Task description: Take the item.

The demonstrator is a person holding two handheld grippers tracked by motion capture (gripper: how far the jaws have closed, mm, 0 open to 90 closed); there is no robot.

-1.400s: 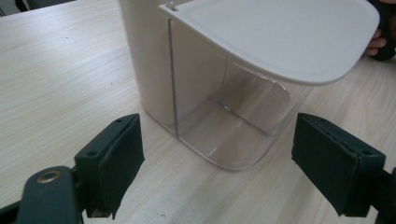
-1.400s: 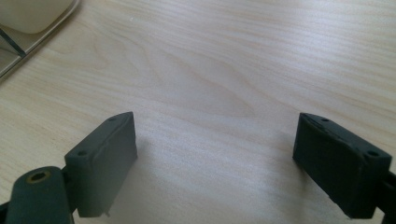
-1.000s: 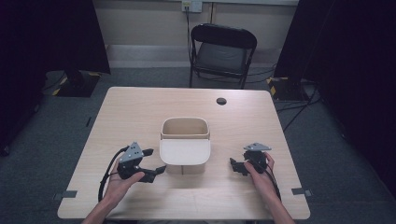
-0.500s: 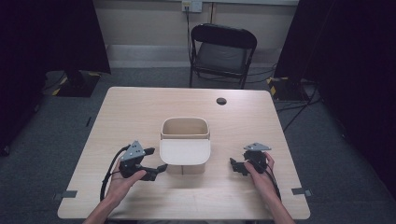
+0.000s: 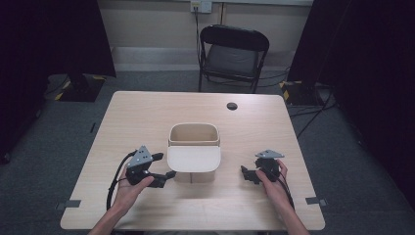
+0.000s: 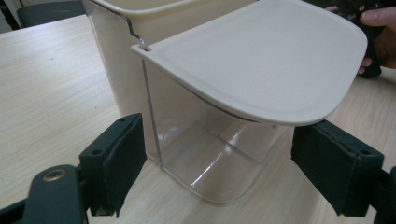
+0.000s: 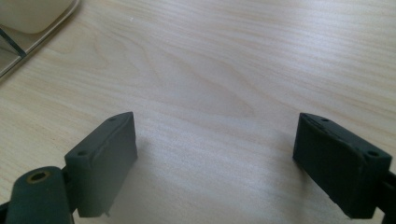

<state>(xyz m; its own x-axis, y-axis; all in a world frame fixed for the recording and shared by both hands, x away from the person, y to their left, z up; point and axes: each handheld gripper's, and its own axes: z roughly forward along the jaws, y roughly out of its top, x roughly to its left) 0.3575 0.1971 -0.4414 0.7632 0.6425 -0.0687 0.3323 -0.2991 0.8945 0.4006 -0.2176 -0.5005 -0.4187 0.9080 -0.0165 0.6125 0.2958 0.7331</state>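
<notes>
The cream bin [image 5: 194,142] stands at the middle of the high view, on the wooden worktop [image 5: 147,117], with its flat cream lid [image 5: 194,159] swung out toward me over a clear front compartment [image 6: 210,154]. That is the thing I am working on, and I have both hands set low on either side of it so each pair of tongs can come at it from its own flank.

My left tongs [image 5: 164,166], at the lower left of the high view, point right at the bin's near corner. In the left gripper view their jaws stand wide apart, released, with the clear compartment and the lid's rounded edge between them but touching neither pad. I hold them this way because the lid overhangs: spread jaws let me slide under or around its rim, I judge.

My right tongs [image 5: 247,175], at the lower right of the high view, are also released. In the right gripper view their jaws gape over bare wood, and the lid [image 7: 32,16] sits just in the upper left corner, well apart. I keep them back so the left side can work first without crowding.

A black folding chair [image 5: 234,56] stands beyond the far edge, and a small dark disc [image 5: 232,105] lies near it on the wood.
</notes>
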